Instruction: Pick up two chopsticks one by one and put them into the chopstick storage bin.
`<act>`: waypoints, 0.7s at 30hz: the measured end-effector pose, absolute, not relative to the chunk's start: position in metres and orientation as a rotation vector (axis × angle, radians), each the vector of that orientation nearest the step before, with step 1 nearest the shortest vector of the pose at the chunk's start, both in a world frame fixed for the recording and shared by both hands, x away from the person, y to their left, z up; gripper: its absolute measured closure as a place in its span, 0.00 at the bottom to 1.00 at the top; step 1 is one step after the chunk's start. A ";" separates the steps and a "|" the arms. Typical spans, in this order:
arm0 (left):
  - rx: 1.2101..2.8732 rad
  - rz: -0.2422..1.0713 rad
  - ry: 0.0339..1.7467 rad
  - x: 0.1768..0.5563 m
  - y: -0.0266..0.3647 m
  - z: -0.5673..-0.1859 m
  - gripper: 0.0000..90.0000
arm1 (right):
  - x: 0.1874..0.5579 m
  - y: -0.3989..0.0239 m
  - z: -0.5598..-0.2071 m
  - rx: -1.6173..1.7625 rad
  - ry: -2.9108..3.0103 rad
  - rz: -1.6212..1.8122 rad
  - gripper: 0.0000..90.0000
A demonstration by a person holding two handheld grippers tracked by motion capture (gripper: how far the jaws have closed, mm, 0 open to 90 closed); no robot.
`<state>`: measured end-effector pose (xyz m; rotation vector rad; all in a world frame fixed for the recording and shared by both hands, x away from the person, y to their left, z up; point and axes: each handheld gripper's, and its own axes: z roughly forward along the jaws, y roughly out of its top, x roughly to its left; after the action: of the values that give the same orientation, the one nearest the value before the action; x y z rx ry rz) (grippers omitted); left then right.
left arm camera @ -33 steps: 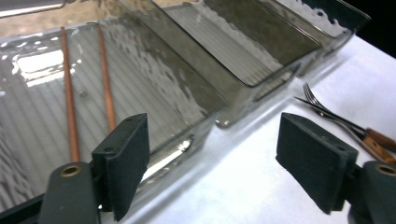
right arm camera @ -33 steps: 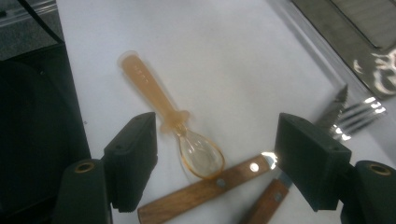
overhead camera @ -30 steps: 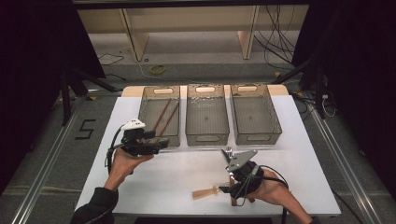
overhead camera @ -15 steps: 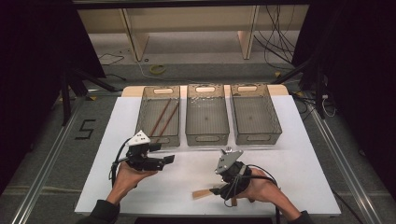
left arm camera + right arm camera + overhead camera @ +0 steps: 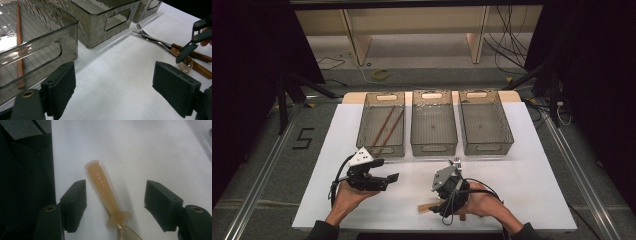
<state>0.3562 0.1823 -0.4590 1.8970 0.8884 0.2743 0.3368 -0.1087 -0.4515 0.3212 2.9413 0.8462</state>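
Black tools (image 5: 393, 177), grey plates, dark sleeves

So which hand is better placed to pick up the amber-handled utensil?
Right. The right claw hangs over the amber handle, which lies between its open jaws, untouched. The left claw is open over bare table, off to the side.

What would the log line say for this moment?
left claw: open, holds nothing | right claw: open, closing over amber-handled spoon, not gripped | forks: on table | chopsticks: in left bin

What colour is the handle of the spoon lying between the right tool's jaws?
Translucent amber-orange spoon handle, best seen in the right gripper view.
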 end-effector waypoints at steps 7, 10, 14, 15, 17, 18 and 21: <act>1.889 0.283 0.888 0.349 0.185 -0.461 0.19 | 0.336 -0.102 -0.455 0.288 2.957 0.817 0.41; 1.892 0.286 0.891 0.347 0.187 -0.462 0.19 | 0.336 -0.100 -0.457 0.279 2.968 0.795 0.42; 1.884 0.290 0.890 0.345 0.188 -0.462 0.19 | 0.336 -0.098 -0.459 0.270 2.974 0.774 0.44; 1.883 0.292 0.889 0.345 0.188 -0.462 0.19 | 0.336 -0.097 -0.460 0.272 2.973 0.769 0.44; 1.881 0.295 0.884 0.343 0.188 -0.462 0.19 | 0.337 -0.096 -0.461 0.270 2.977 0.766 0.46; 1.880 0.297 0.882 0.343 0.188 -0.462 0.19 | 0.337 -0.095 -0.462 0.265 2.977 0.761 0.47; 1.879 0.301 0.875 0.341 0.187 -0.462 0.19 | 0.337 -0.092 -0.464 0.255 2.981 0.739 0.49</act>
<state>0.3413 0.1873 -0.4620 1.8794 0.8745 0.3006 0.3369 -0.0925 -0.4643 0.2554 2.9810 0.7385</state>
